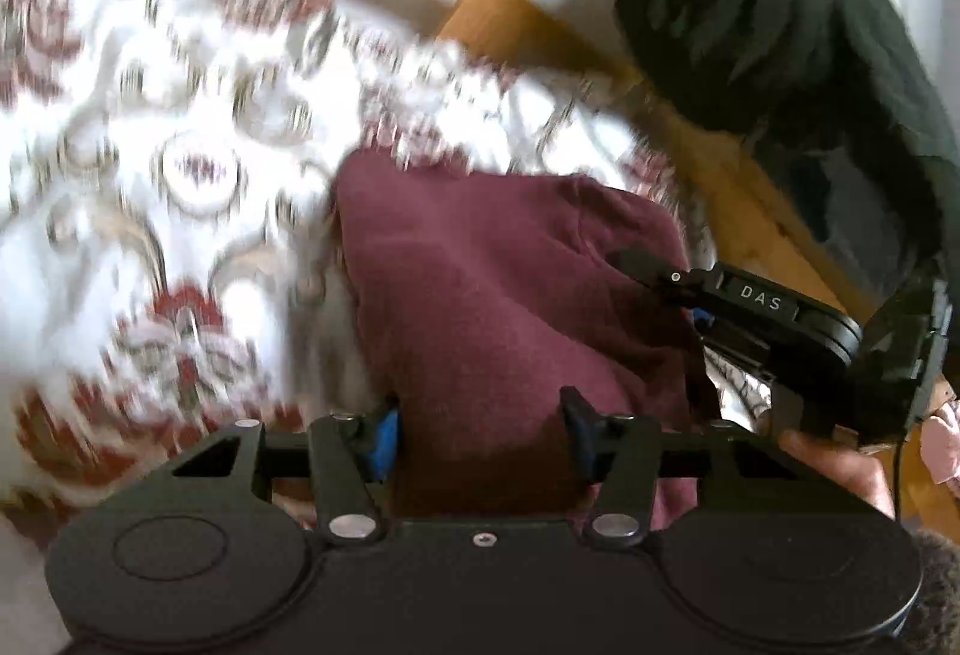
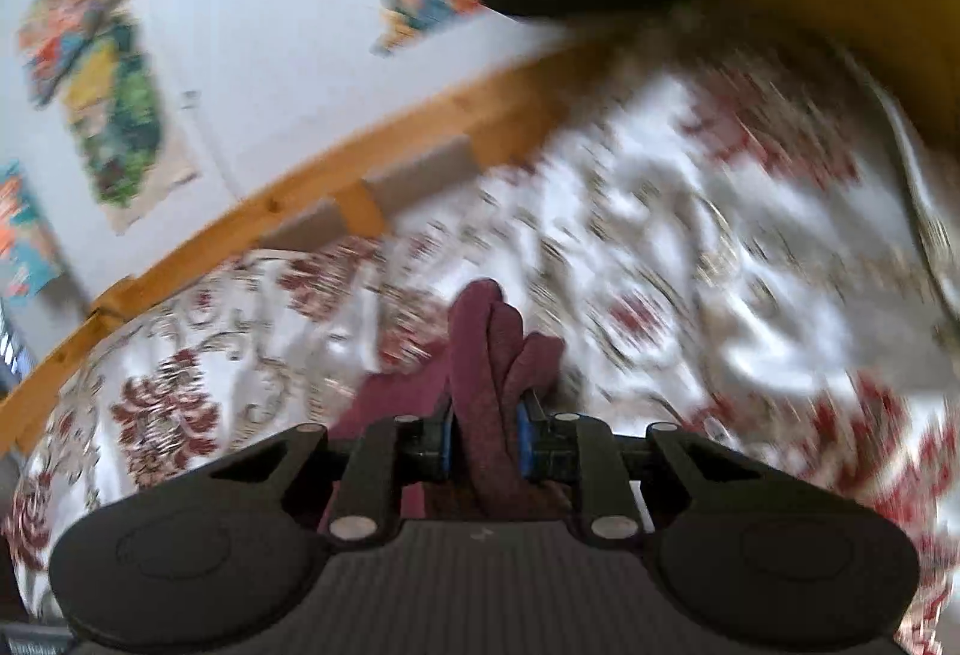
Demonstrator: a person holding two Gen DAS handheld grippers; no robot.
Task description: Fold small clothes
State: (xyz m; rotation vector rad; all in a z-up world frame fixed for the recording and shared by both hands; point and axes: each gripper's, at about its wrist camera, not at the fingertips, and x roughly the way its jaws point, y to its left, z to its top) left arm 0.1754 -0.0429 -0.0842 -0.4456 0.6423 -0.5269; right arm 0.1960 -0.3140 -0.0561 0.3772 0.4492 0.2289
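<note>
A small maroon garment (image 1: 498, 283) hangs bunched over a white bedspread with red floral print (image 1: 150, 114). My left gripper (image 1: 480, 433) has its jaws wide apart with the maroon cloth lying between them; the cloth fills the gap, and whether it is pinched is unclear. My right gripper (image 2: 483, 439) is shut on a thick fold of the same maroon garment (image 2: 486, 355), which sticks up past its blue pads (image 2: 525, 439). The right gripper also shows at the right of the left wrist view (image 1: 636, 265), its tip on the cloth's edge.
A wooden bed rail (image 1: 480, 0) runs along the far side of the bedspread, and also shows in the right wrist view (image 2: 300, 187). Behind it is a white wall with colourful pictures (image 2: 114, 102). A black knitted item (image 1: 780, 12) hangs at upper right. Both views are motion-blurred.
</note>
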